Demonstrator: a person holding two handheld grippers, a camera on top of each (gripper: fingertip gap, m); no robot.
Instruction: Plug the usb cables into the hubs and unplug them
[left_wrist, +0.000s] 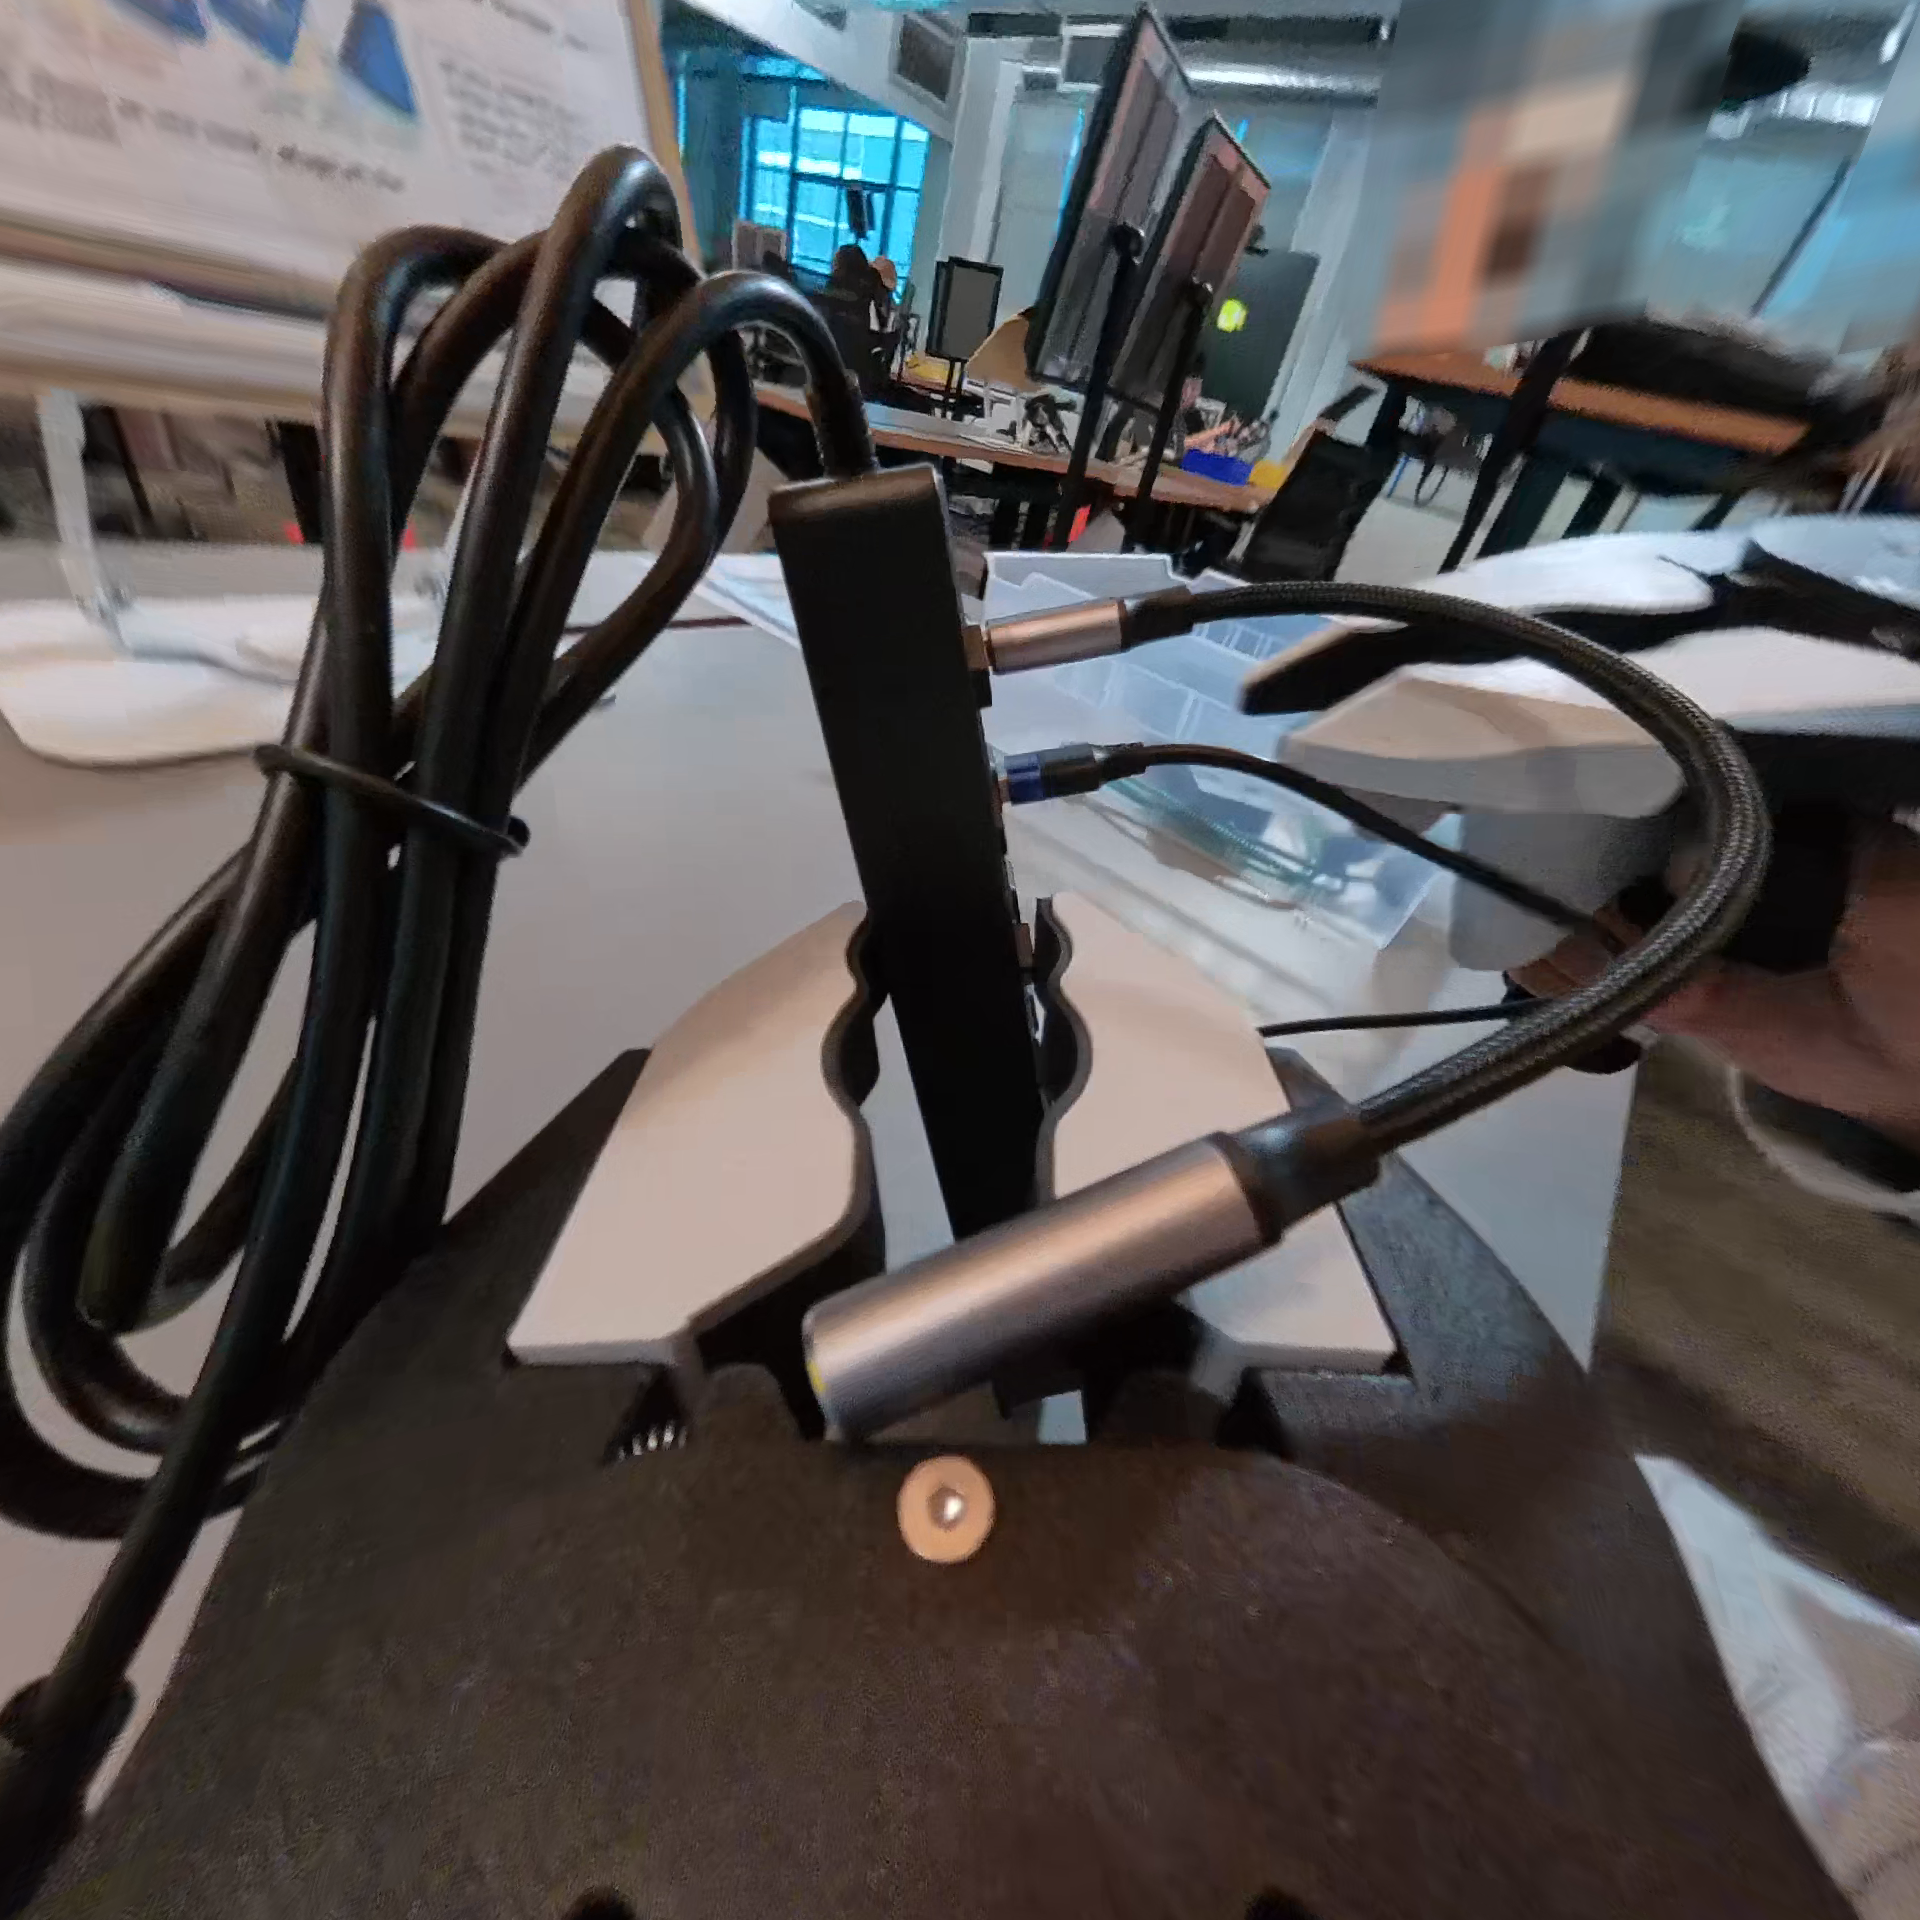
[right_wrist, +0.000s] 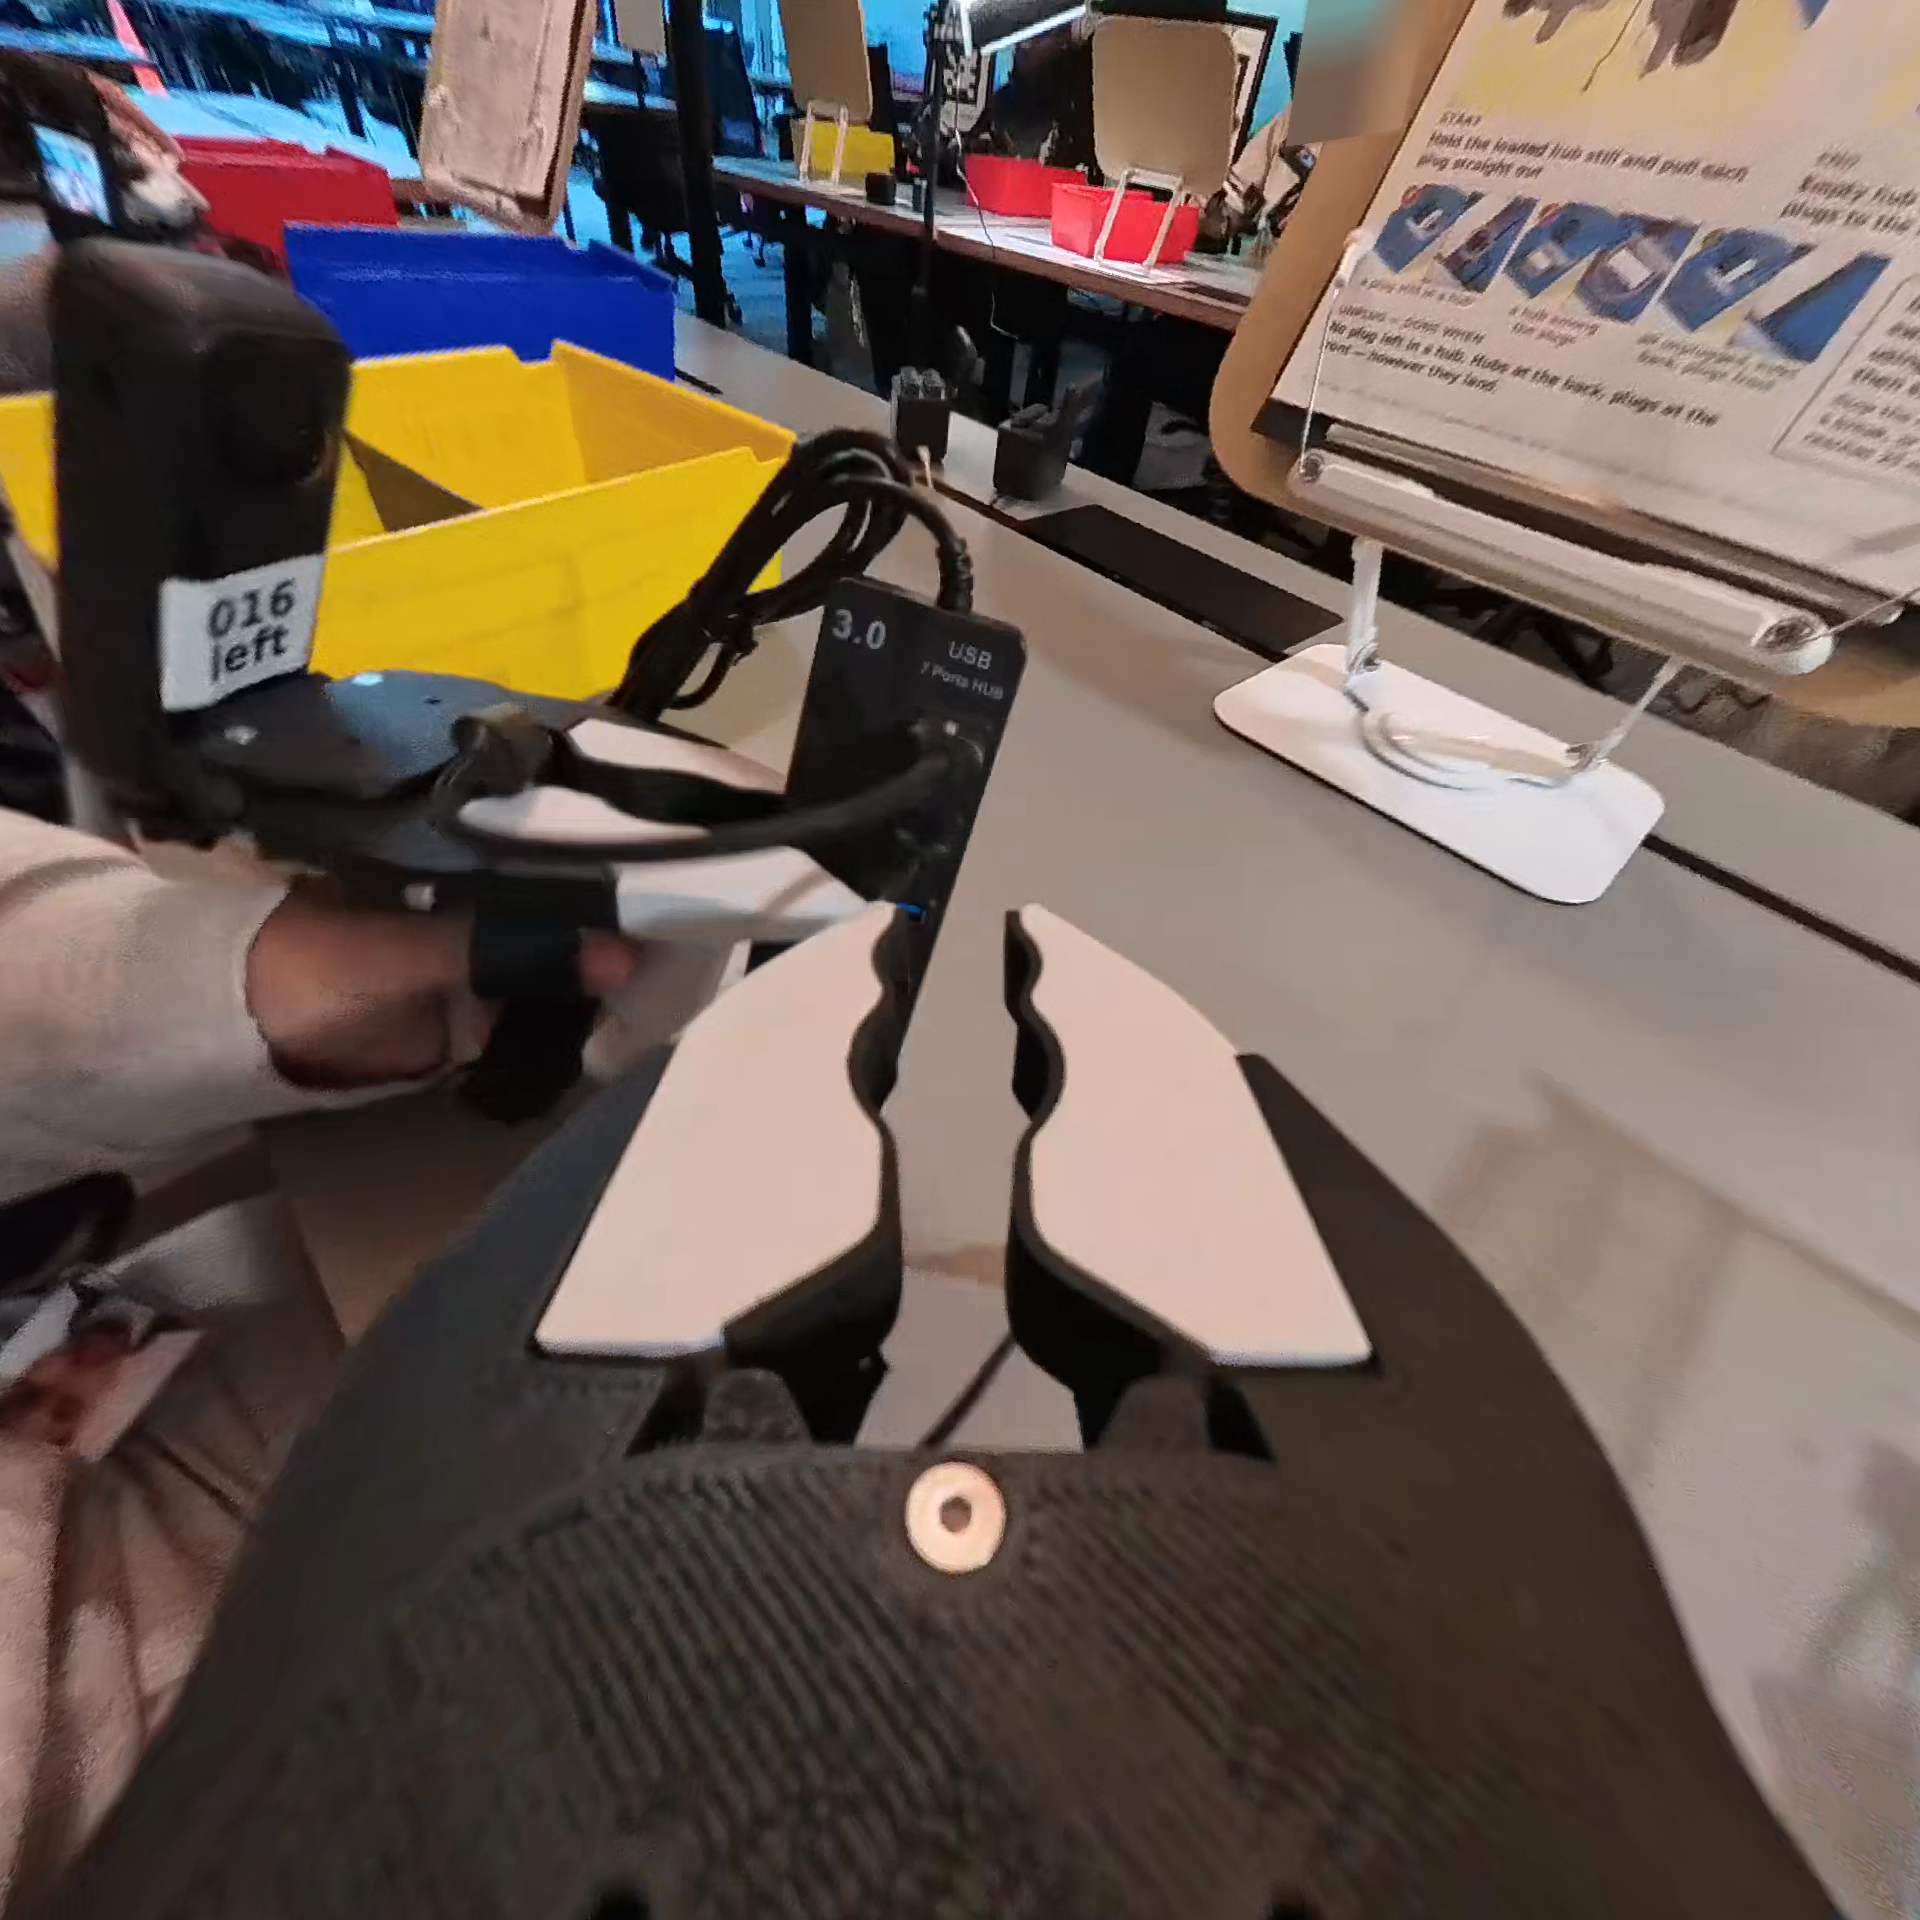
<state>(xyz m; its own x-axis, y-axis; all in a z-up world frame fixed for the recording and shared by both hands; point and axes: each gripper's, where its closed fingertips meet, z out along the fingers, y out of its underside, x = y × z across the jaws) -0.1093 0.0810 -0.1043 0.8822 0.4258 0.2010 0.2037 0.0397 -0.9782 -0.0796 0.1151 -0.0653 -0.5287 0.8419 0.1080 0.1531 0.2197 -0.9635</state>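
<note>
My left gripper (left_wrist: 951, 935) is shut on a black USB hub (left_wrist: 904, 748) and holds it upright above the table. Two plugs sit in the hub's right side: a grey plug (left_wrist: 1055, 634) on a braided cable (left_wrist: 1704, 790), and a blue-ringed plug (left_wrist: 1049, 774) on a thin black cable. The braided cable's other grey connector (left_wrist: 1039, 1299) rests loose across my left gripper. The hub's own bundled black cord (left_wrist: 416, 727) hangs left. My right gripper (right_wrist: 951, 935) is open and empty, fingertips just short of the hub (right_wrist: 914, 748). It also shows in the left wrist view (left_wrist: 1382, 655).
A yellow bin (right_wrist: 540, 540) and a blue bin (right_wrist: 468, 291) stand behind the left gripper (right_wrist: 769, 800). A document stand (right_wrist: 1455, 769) with an instruction sheet is at the right on the grey table (right_wrist: 1351, 1039). A clear plastic tray (left_wrist: 1195, 696) lies behind the hub. My right fingertips sit around 7 cm from my left ones.
</note>
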